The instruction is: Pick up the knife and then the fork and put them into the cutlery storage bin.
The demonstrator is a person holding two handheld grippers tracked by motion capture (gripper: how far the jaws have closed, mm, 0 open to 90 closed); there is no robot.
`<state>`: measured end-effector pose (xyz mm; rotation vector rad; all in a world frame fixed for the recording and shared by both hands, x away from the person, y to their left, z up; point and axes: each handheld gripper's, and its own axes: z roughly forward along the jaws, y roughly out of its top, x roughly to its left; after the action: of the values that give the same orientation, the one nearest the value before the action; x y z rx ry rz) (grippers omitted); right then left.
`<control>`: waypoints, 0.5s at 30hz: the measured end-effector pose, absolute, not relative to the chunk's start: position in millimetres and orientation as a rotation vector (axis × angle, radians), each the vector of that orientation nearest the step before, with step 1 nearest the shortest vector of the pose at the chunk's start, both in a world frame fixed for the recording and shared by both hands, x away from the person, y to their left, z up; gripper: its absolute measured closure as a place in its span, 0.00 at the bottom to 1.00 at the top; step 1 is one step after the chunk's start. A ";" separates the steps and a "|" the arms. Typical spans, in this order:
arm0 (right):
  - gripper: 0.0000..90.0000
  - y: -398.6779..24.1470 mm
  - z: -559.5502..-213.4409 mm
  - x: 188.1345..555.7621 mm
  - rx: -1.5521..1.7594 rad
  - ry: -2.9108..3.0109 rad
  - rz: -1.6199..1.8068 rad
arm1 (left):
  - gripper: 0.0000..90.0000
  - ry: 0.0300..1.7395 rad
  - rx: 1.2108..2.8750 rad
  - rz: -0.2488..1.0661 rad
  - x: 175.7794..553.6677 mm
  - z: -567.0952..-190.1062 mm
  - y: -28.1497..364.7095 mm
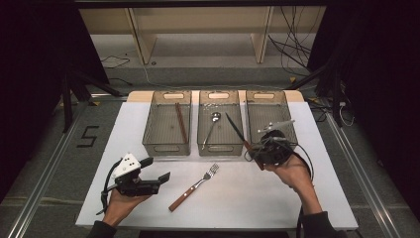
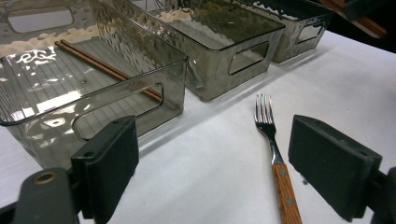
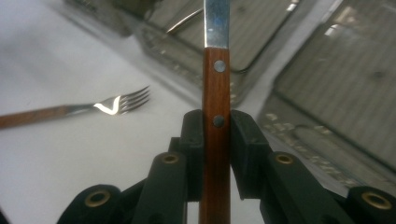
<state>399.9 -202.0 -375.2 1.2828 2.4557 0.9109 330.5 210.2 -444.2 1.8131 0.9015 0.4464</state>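
Wood-handled knife [image 3: 216, 88] clamped between the jaws of the right gripper [image 3: 215, 140], pads pressed on both sides of the riveted handle, steel blade running up out of the right gripper view. Seen from the high view as a dark blade [image 1: 235, 127] slanting over the near rim of the middle bin [image 1: 220, 148], handle end down by the right gripper [image 1: 261, 154] just off that bin's front right corner. Spoon [image 1: 213, 124] in that middle bin, chopsticks [image 1: 181, 122] in the left bin [image 1: 163, 148], both plain from above (spoon a mere blurred curve in the right gripper view). Left gripper [image 1: 154, 171] resting low at the white table [image 1: 277, 198], jaws wide apart, nothing between them. Fork [image 2: 273, 154] with wooden handle lying on the table between the two grippers; left gripper view adds its tines in close detail, pointing toward the bins.
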 end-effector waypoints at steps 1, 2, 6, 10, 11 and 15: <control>0.85 -205.8 -373.8 404.3 1.303 2.436 0.905 | 0.18 0.902 1.812 0.445 330.5 -444.2 210.4; 0.85 -209.7 -372.7 408.9 1.321 2.422 0.902 | 0.18 0.902 1.812 0.445 330.6 -444.3 210.4; 0.85 -222.6 -370.1 425.8 1.398 2.362 0.889 | 0.18 0.903 1.809 0.446 330.6 -444.2 210.8; 0.85 -233.4 -370.7 441.7 1.460 2.315 0.873 | 0.18 0.901 1.808 0.446 330.5 -444.0 210.8; 0.85 -235.5 -371.4 445.1 1.472 2.308 0.864 | 0.18 0.899 1.808 0.444 330.6 -444.0 210.9; 0.85 -242.0 -372.9 458.2 1.522 2.281 0.839 | 0.18 0.900 1.807 0.444 330.8 -444.0 210.7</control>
<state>458.2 -242.0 -372.9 1.5220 2.2813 0.8390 330.8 210.7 -444.0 1.8068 0.8998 0.4443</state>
